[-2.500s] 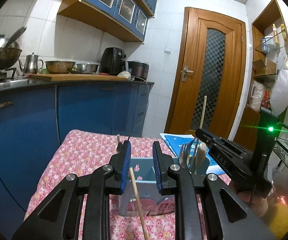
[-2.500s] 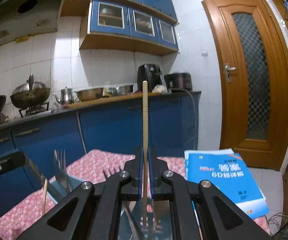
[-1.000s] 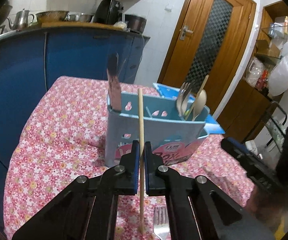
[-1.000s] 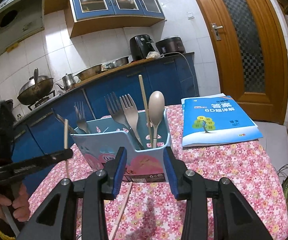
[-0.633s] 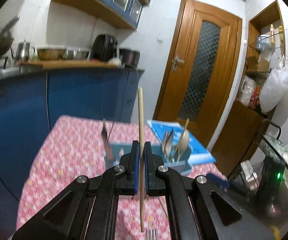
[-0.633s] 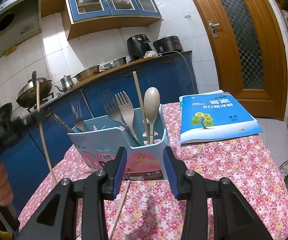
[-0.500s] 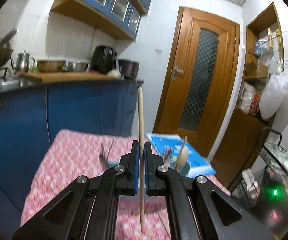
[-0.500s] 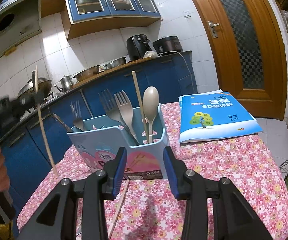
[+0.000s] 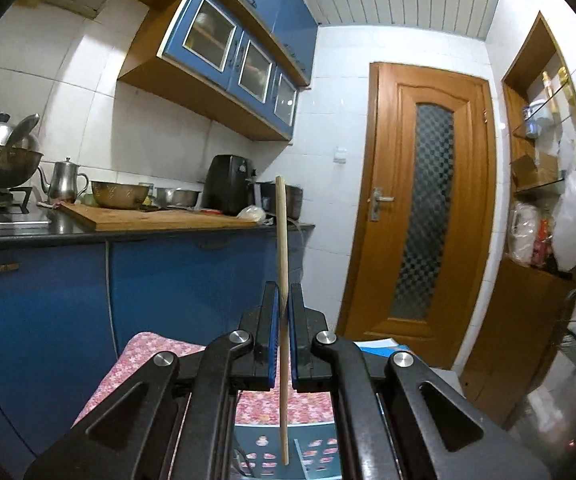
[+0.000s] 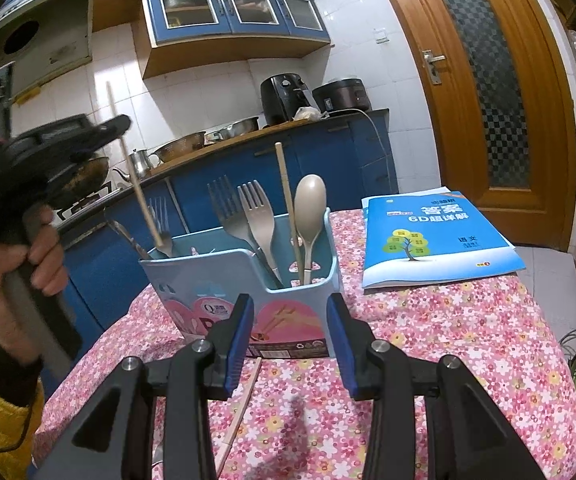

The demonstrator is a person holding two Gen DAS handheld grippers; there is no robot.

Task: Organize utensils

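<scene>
My left gripper (image 9: 282, 308) is shut on a wooden chopstick (image 9: 282, 240) that it holds upright. In the right wrist view the left gripper (image 10: 121, 124) is up at the left, and its chopstick (image 10: 135, 184) slants down, with the lower tip over the left compartment of the light blue utensil holder (image 10: 247, 292). That compartment holds a fork (image 10: 159, 216). The right compartment holds two forks (image 10: 247, 208), a spoon (image 10: 310, 200) and a chopstick (image 10: 285, 200). My right gripper (image 10: 290, 344) stands open just in front of the holder, with nothing between its fingers.
Another chopstick (image 10: 243, 404) lies on the floral tablecloth (image 10: 448, 340) under my right gripper. A blue book (image 10: 436, 240) lies at the table's back right. A hand (image 10: 35, 256) in a yellow sleeve grips the left handle. Blue kitchen cabinets (image 9: 47, 300) stand behind.
My left gripper has risen with the chopstick and tilted up to level, so the holder has dropped to the bottom of its view. The right gripper has stayed in place, open.
</scene>
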